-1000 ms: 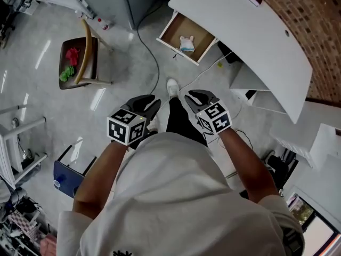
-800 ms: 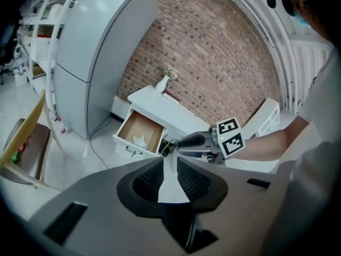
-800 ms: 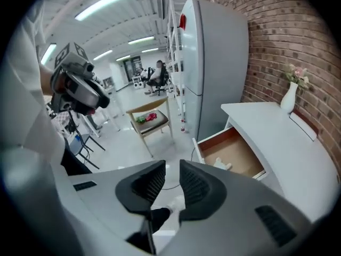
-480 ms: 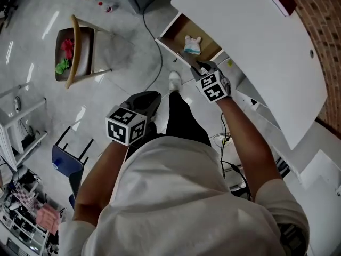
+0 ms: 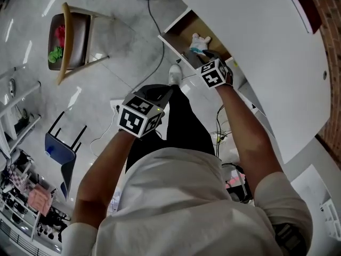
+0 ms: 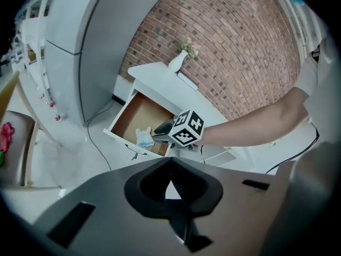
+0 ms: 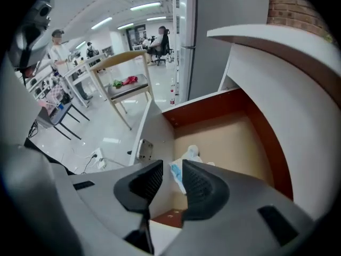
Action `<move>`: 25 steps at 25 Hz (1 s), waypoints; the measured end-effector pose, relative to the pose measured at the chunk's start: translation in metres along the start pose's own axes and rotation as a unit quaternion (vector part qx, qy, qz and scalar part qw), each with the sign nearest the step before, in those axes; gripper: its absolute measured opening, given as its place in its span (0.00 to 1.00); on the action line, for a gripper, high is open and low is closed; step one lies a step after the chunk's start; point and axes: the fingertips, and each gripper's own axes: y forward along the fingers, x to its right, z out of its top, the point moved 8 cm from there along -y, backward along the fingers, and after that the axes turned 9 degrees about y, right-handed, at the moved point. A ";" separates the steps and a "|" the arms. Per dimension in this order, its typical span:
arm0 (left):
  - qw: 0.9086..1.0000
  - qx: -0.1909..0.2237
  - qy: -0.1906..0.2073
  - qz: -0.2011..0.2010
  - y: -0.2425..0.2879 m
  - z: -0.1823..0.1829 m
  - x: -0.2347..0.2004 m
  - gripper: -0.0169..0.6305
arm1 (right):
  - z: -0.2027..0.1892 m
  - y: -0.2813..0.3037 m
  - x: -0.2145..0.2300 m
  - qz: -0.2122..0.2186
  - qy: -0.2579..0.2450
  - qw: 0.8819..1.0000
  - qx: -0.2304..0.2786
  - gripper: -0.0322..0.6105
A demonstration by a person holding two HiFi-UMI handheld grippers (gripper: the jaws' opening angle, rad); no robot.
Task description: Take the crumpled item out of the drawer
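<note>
The drawer (image 5: 171, 42) is pulled out from under the white desk (image 5: 256, 31). It is brown inside and has a white front. The crumpled item (image 5: 199, 40) lies on the drawer's floor, close to that white front. It is a small white thing, all scrunched up, with a light blue bit on one side.

The right gripper (image 5: 208, 54) points down into the drawer, and its tips are just beside the crumpled item. Its jaws have just been opening and now stand apart. The crumpled item (image 7: 186, 160) shows through the gap between them, but the pads do not press on it.

The left gripper (image 5: 164, 93) is well back from the drawer, over the floor. Its jaw tips meet and hold nothing.
</note>
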 end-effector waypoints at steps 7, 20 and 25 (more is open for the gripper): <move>1.000 -0.001 -0.002 -0.021 0.037 0.005 -0.024 0.06 | 0.006 0.059 0.031 -0.031 -0.006 0.999 -0.009 0.28; 0.999 -0.006 -0.038 -0.034 0.048 -0.009 -0.050 0.06 | -0.002 0.122 0.048 -0.055 -0.084 0.993 -0.068 0.30; 0.998 -0.005 -0.051 -0.031 0.049 -0.012 -0.056 0.06 | -0.010 0.131 0.053 -0.053 -0.084 0.991 -0.088 0.25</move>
